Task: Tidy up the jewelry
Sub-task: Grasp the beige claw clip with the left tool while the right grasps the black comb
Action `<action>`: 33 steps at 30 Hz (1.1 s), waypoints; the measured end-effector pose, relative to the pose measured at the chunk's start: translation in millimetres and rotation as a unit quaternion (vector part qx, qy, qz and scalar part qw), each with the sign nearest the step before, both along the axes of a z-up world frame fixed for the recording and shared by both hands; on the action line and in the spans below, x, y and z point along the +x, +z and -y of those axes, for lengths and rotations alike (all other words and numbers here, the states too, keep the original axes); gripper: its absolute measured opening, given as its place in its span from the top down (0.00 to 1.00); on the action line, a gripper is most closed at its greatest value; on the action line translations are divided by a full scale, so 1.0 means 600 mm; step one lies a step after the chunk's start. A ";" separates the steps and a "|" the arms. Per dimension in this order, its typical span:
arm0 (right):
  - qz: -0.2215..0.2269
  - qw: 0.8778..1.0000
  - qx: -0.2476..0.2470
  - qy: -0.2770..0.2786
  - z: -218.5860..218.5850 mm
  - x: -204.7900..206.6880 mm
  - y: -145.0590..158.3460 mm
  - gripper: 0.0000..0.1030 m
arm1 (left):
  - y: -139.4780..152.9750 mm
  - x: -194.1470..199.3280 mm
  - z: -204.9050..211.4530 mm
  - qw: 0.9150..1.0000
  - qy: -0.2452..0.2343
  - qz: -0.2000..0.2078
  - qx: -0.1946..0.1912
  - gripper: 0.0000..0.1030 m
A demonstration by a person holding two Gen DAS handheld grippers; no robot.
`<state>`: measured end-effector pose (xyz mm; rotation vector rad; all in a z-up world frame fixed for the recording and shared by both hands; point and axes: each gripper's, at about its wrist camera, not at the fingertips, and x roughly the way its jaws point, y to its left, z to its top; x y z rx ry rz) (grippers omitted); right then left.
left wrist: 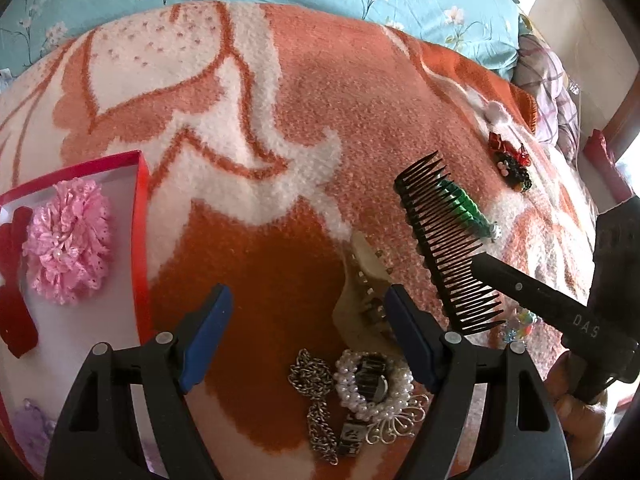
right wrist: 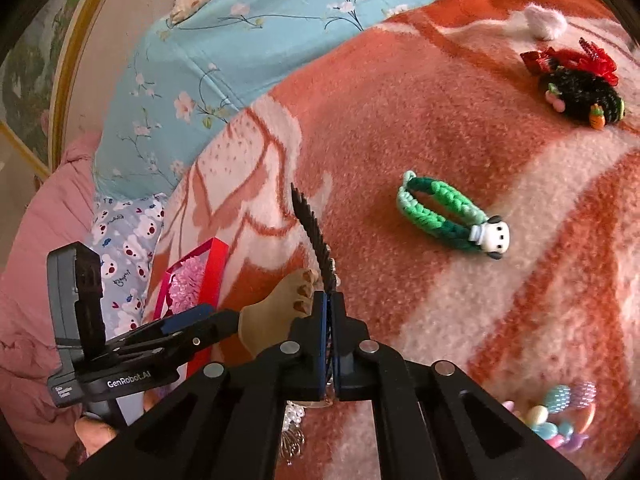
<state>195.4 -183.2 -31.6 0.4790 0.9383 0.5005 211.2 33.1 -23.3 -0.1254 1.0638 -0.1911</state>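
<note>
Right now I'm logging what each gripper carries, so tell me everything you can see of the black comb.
The black comb looks like dark plastic: one row of long, thin, pointed teeth along a narrow spine. It is lifted off the orange-and-white blanket, tilted, above the green braided bracelet. The right tongs are shut on its lower end; seen edge-on from there, it stands nearly upright. Nothing else visibly touches it.

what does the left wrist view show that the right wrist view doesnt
Only the left wrist view shows the pearl bracelet, the metal chain and the red bow inside the red box.

Only the right wrist view shows the bracelet's panda charm clearly, and the bear-print pillow.

Both show the black comb clamped in the right gripper, the open left gripper, the beige claw clip and the green braided bracelet.
</note>
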 end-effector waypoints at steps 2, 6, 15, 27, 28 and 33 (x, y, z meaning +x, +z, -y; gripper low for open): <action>-0.001 1.000 0.008 -0.001 0.007 0.000 0.001 0.99 | 0.001 -0.002 0.000 1.000 0.000 -0.006 -0.005 0.23; 0.007 1.000 0.024 -0.005 0.022 -0.007 0.012 0.99 | 0.018 -0.021 -0.015 1.000 0.008 0.008 -0.027 0.23; 0.018 1.000 0.025 -0.002 0.023 -0.013 0.019 0.99 | -0.025 -0.009 0.005 0.997 0.037 -0.039 -0.047 0.23; 0.017 0.999 0.034 -0.011 0.043 -0.022 0.024 0.99 | -0.064 0.009 0.038 0.998 0.021 -0.047 -0.043 0.51; 0.016 0.999 0.036 -0.011 0.043 -0.023 0.023 0.99 | -0.059 0.005 0.034 0.998 0.021 -0.043 -0.045 0.57; 0.016 0.999 0.047 -0.004 0.031 -0.026 0.027 0.99 | -0.034 -0.012 0.008 0.998 0.022 -0.023 -0.048 0.57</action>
